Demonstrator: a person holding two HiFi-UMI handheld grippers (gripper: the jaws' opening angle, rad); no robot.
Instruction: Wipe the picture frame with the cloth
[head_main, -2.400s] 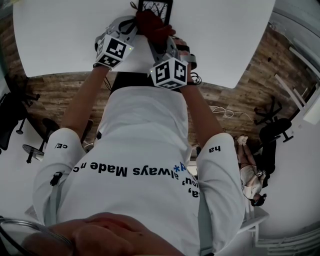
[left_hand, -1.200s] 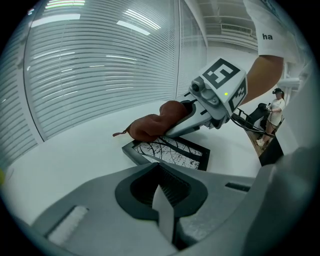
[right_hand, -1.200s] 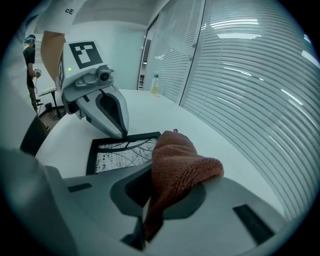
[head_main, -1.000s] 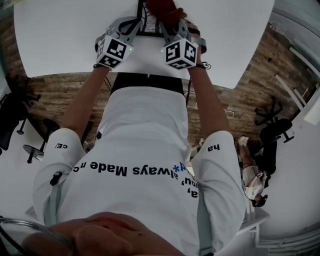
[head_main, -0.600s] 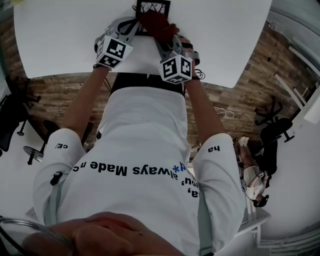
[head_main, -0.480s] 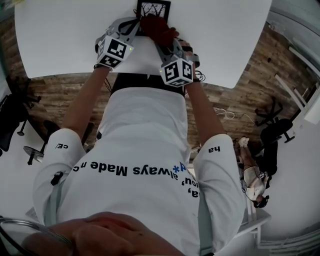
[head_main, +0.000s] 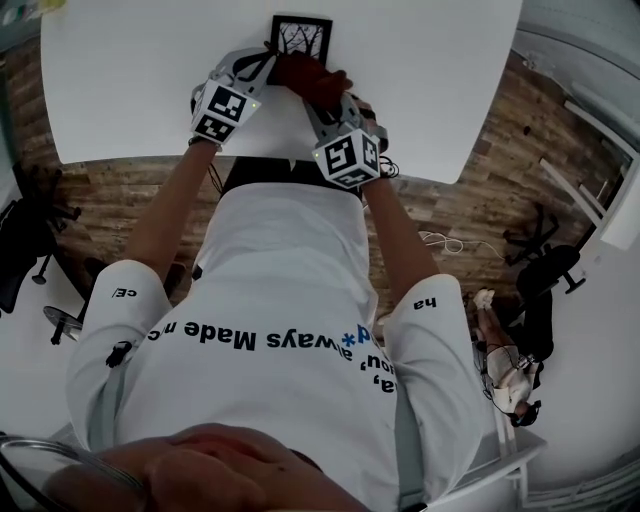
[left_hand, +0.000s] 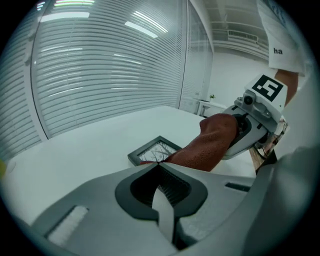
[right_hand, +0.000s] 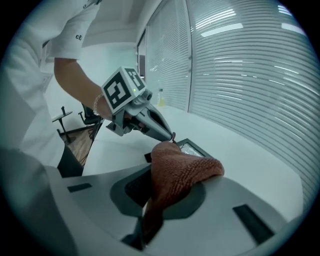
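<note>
Closest to us is the person's white shirt (head_main: 280, 290), with both forearms reaching toward the picture frame (head_main: 302, 35). On the near right side of the frame is the right gripper (right_hand: 167, 172). Its jaws are clamped on a rust-red cloth (head_main: 305, 75), which bunches up between them and spills forward over the frame's near edge. The cloth's tip rests on the frame.

On the near left side of the frame is the left gripper (right_hand: 170, 134), angled in toward it. Its jaws are pressed together to a point right at the frame's near edge, just beside the tip of the cloth. We cannot tell whether they nip anything.

The frame is dark and lies flat on the white table (head_main: 130, 80), face up, showing a drawing of bare branches. Its sides run roughly square with the table's near edge. Because the cloth covers its near part, we cannot tell which way its long axis runs. Beyond the frame the tabletop runs on toward slatted blinds (left_hand: 100, 75).
</note>
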